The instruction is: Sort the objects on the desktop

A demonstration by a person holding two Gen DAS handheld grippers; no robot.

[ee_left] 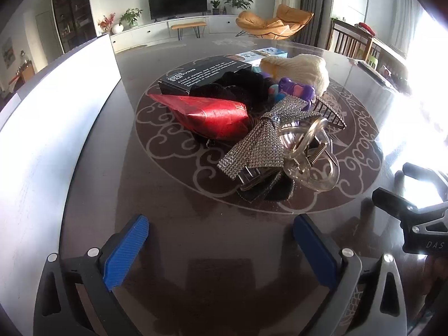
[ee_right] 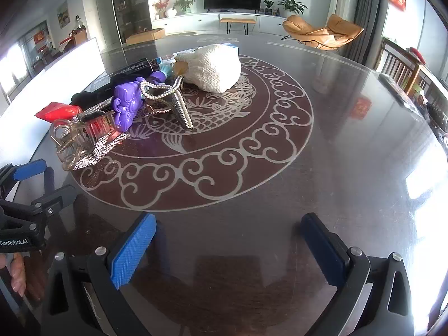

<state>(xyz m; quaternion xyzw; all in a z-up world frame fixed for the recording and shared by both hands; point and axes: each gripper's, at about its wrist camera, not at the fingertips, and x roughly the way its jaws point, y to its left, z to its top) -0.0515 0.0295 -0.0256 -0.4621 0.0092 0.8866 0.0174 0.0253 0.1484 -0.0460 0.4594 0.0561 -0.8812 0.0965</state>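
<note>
Both the left tool (ee_left: 221,249) and the right tool (ee_right: 229,249) hang wide open and empty over the dark shiny bench (ee_right: 350,168), so sorting looks unstarted, and the near clear plastic hair claw (ee_left: 310,156) in the far pile seems easiest to grab first.

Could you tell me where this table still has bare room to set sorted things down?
The table is bare right of the cream knitted piece, out to the far edge, and in the near strip before both open grippers, left gripper and right gripper. It is crowded in the pile: red pouch, rhinestone bow, clear claw clip, purple toy.
</note>
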